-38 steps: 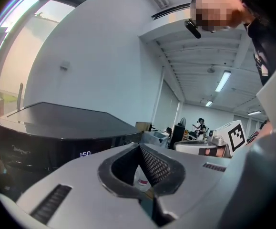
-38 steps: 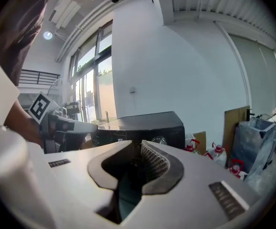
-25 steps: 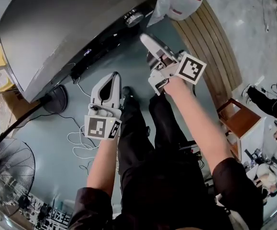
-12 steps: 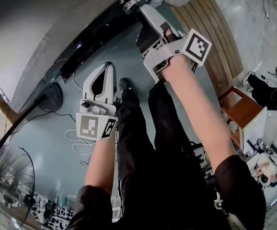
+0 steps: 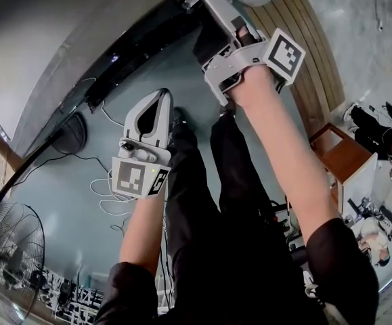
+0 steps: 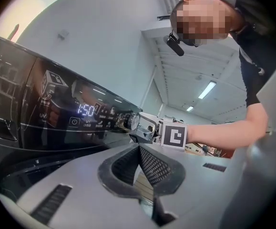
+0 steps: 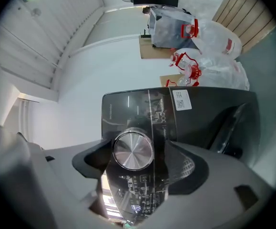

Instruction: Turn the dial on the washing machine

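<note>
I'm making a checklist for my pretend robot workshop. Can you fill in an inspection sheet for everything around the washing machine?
Surface: washing machine's dark glossy control panel, display lit.
Job's things: silver dial on that panel, sitting between the right gripper's jaws.
Clutter: plastic bags with red print beside the machine.
Grippers: right gripper open, its jaws have just been opening, dial not gripped; left gripper shut, nothing in it, held back from the panel.
Cables: white cable looped on the floor.
Surroundings: teal floor, standing fan, wooden slats.
</note>
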The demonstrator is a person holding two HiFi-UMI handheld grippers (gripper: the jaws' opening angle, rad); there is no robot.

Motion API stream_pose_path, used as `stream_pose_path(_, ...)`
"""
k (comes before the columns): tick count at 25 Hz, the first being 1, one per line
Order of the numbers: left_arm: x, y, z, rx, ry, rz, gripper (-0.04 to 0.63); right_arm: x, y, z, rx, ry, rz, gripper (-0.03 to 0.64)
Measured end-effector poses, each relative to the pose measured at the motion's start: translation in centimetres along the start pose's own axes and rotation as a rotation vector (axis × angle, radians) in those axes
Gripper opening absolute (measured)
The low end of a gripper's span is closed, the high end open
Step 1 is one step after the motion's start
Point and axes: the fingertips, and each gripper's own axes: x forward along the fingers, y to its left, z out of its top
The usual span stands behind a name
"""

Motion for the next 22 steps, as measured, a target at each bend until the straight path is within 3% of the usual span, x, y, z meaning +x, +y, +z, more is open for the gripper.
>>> stream_pose_path(10,0.29,-0.28,-0.07,-0.044,-0.017,-0.025,0.014,0.44,-0.01,0.06,0.036,-0.011,-0.010,0.321)
stream_pose_path(22,0.24,-0.08,-0.71,-0.065,-0.005,-0.029,0.014,0.30,0.51,0.47,-0.002,-0.025,-0.022,0.295)
